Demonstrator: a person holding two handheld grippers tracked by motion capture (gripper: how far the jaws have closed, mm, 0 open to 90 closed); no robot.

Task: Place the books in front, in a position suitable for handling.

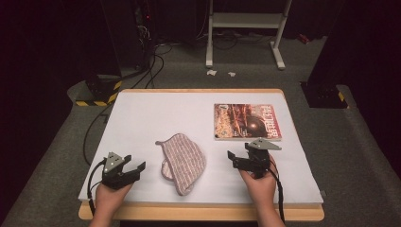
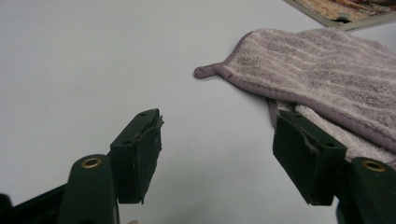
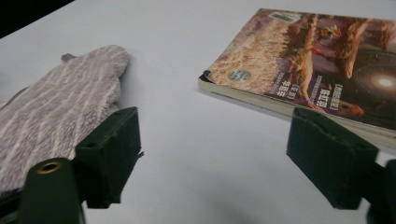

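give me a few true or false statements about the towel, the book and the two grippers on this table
1. The striped grey-lilac terry towel lies between the two grippers. True.
2. The left gripper is clamped on the towel. False: its jaws stand open over the bare white table, with the towel beside them.
3. The paperback book with the reddish-brown cover lies closed and flat. True.
4. The book rests on top of the towel. False: they lie apart, with bare table between.
5. The right gripper holds the book. False: its jaws are open and empty, short of the book.
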